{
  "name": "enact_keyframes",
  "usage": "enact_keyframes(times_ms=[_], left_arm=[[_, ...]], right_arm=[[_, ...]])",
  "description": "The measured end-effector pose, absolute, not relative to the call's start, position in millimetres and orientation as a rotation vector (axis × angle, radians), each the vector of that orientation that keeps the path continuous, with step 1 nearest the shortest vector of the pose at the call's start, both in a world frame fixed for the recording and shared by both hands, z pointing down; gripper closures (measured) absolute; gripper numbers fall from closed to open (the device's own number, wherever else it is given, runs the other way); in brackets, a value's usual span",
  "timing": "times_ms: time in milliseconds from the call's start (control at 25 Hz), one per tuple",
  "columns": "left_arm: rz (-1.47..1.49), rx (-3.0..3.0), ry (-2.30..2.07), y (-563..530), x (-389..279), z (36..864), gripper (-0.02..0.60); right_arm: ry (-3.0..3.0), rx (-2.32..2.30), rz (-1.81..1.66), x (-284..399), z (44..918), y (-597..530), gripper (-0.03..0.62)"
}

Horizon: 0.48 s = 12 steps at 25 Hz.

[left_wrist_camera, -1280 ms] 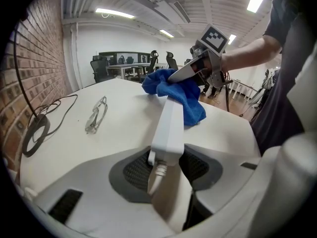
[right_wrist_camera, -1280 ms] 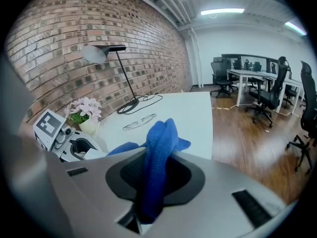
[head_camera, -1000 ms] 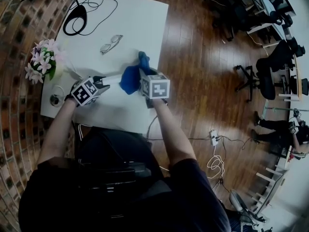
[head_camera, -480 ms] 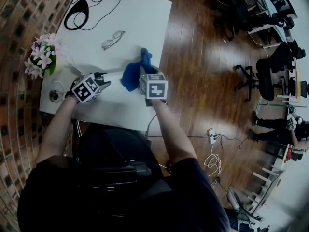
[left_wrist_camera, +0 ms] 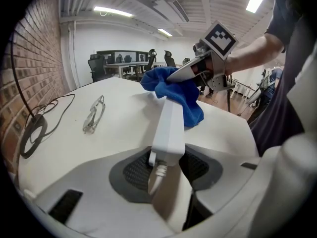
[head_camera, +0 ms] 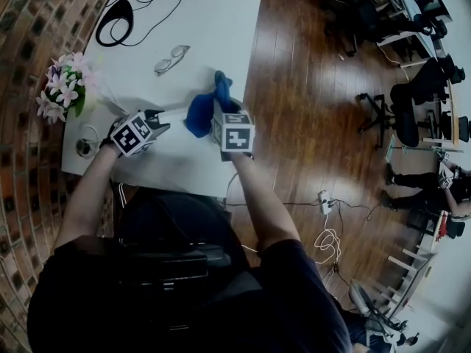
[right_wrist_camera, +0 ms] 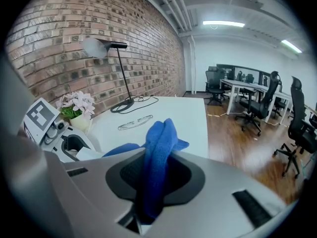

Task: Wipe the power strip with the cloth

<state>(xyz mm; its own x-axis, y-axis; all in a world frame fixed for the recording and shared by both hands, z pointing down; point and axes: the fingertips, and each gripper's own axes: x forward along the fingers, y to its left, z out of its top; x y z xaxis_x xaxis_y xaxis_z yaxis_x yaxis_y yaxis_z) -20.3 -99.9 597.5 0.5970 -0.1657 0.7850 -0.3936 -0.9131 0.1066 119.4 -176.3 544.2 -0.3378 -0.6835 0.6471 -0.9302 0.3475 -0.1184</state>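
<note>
Blue cloth (right_wrist_camera: pixel 157 148), soft and floppy, pinched in right hand-held gripper (right_wrist_camera: pixel 151 182); stiff, probably light power strip (left_wrist_camera: pixel 168 128) clamped at cord end by left hand-held gripper (left_wrist_camera: pixel 166 166).

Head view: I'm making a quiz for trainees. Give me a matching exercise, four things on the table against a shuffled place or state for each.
Things:
1. power strip
2. cloth
3. glasses
4. flowers

Places or states:
A. lying flat, untouched, mid-table
B. clamped in the right gripper's jaws
C. beside the brick wall
D. held at its cable end by the left gripper

Pairs: 1-D, 2-B, 3-A, 4-C
</note>
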Motion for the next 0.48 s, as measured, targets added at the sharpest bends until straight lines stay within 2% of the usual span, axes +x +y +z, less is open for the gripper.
enact_keyframes(times_ms=[480], left_arm=[[1.235, 2.527, -0.421, -106.1, -25.1, 608.6, 0.400]], right_arm=[[-2.155, 1.238, 0.569, 77.7, 544.5, -167.1, 0.530]])
